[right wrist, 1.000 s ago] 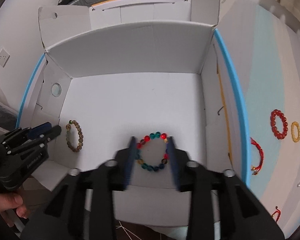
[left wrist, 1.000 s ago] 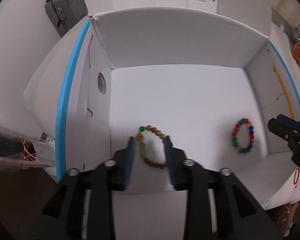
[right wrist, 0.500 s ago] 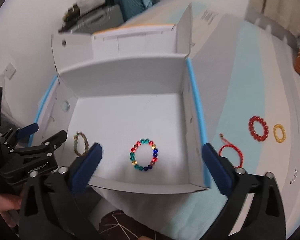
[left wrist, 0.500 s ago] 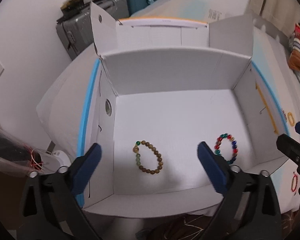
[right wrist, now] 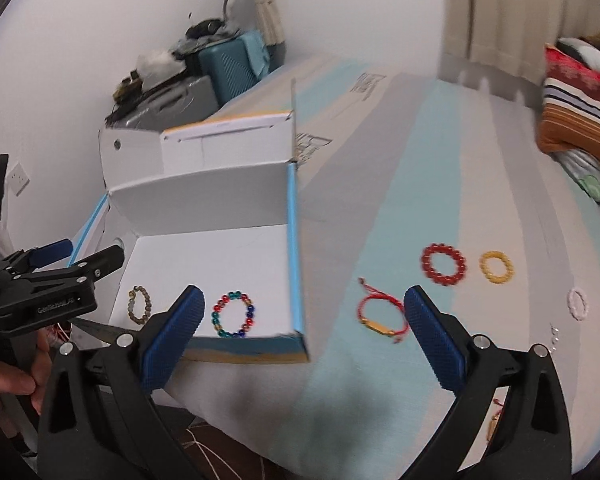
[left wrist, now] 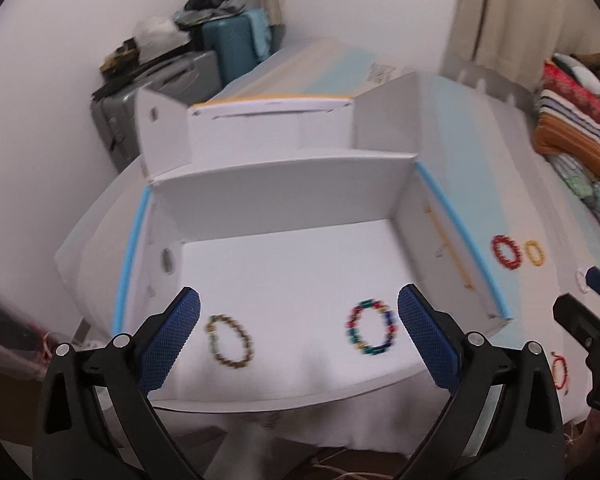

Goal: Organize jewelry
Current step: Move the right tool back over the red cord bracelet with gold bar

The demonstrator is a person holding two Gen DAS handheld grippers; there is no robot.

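Note:
An open white box with blue edges (left wrist: 404,204) (right wrist: 292,240) sits on the bed. A brown bead bracelet (left wrist: 230,342) (right wrist: 140,305) and a multicoloured bead bracelet (left wrist: 372,332) (right wrist: 235,314) lie on its floor. My left gripper (left wrist: 298,336) is open and empty above the box's near edge. My right gripper (right wrist: 300,330) is open and empty, over the box's right front corner. Outside on the bed lie a red cord bracelet (right wrist: 380,314), a red bead bracelet (right wrist: 444,264) (left wrist: 507,252), a yellow bead bracelet (right wrist: 497,267) (left wrist: 535,253) and a white bracelet (right wrist: 577,304).
The bed cover (right wrist: 420,184) is striped pale blue and grey. Suitcases (left wrist: 172,80) stand by the wall behind the box. Folded blankets (right wrist: 580,92) lie at the far right. The left gripper (right wrist: 56,280) shows at the left of the right wrist view.
Both grippers opened, letting go of the two bracelets in the box, and pulled back and up. The right gripper has swung right toward the bracelets on the bed.

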